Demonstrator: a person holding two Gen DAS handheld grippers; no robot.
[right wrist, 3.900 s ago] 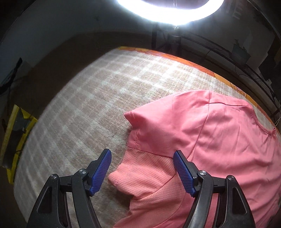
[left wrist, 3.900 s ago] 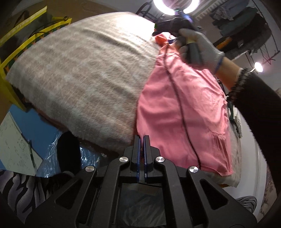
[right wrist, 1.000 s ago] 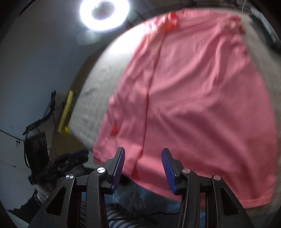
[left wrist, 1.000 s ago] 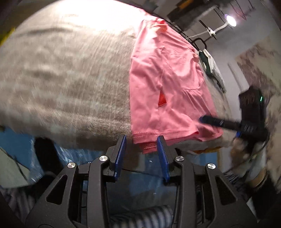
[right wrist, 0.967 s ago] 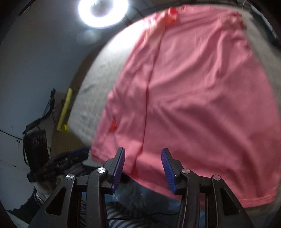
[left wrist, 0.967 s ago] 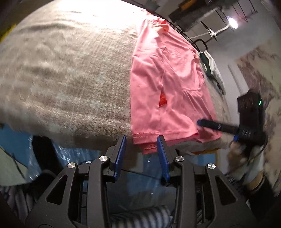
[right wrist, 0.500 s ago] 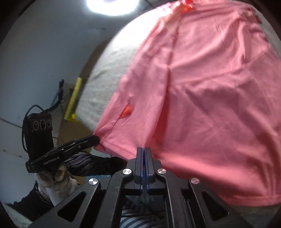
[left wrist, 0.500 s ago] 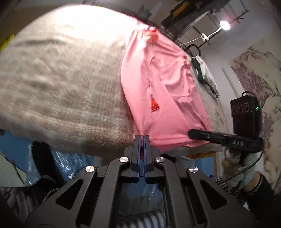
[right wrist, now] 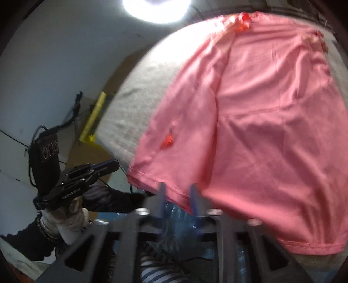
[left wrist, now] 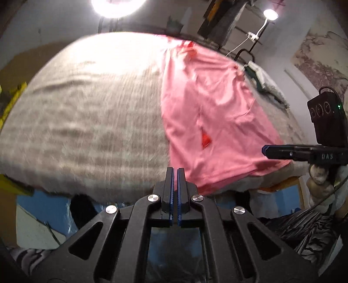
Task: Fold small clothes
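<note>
A pink shirt [left wrist: 217, 122] lies flat on a grey checked blanket [left wrist: 87, 113], its hem at the near edge. It fills the right wrist view [right wrist: 261, 130]. My left gripper [left wrist: 175, 172] is shut and empty, just off the blanket's near edge, left of the shirt's hem corner. It also shows in the right wrist view [right wrist: 113, 165], held away from the cloth. My right gripper [right wrist: 177, 196] is blurred, its jaws a little apart with the hem edge between them. It shows at the right of the left wrist view [left wrist: 266, 150].
A ring light [left wrist: 117, 6] glares above the far side. A yellow frame [right wrist: 93, 117] stands beside the blanket's left. Blue plastic and striped cloth [left wrist: 54, 209] lie below the near edge. Green and white cloth [left wrist: 263, 80] sits at the far right.
Both grippers shut about half a second ago. The left one has stayed shut and pulled back. The right one's jaws have since come apart at the hem.
</note>
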